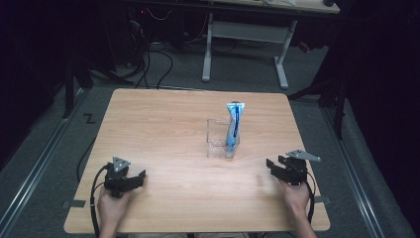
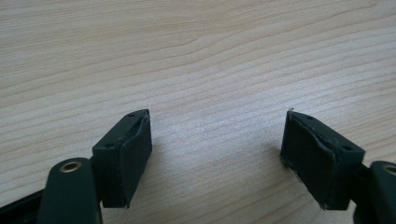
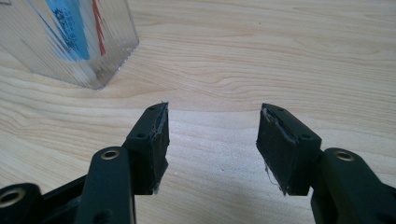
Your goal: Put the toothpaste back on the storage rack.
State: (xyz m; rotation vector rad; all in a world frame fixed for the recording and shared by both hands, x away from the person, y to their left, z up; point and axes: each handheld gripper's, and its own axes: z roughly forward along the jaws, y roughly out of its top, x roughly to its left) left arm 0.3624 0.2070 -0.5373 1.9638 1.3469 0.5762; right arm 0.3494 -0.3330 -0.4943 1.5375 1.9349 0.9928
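Observation:
A clear plastic holder point(image 1: 221, 139) with several compartments stands near the middle of the wooden table point(image 1: 163, 124). A blue and white tube point(image 1: 233, 125) stands upright in its right compartment; the holder's corner point(image 3: 70, 44) appears at the upper left of the right gripper view. My left gripper point(image 1: 140, 179) rests low at the table's near left, jaws wide open over bare wood point(image 2: 217, 140). At the near right, my right gripper point(image 1: 275, 165) is open with nothing between its pads point(image 3: 212, 144), pointing toward the holder and apart from it.
A white-legged desk point(image 1: 245, 34) and cables stand on the floor beyond the table's far edge. Bare wood lies between both grippers and the holder. The table's front edge runs just behind both hands.

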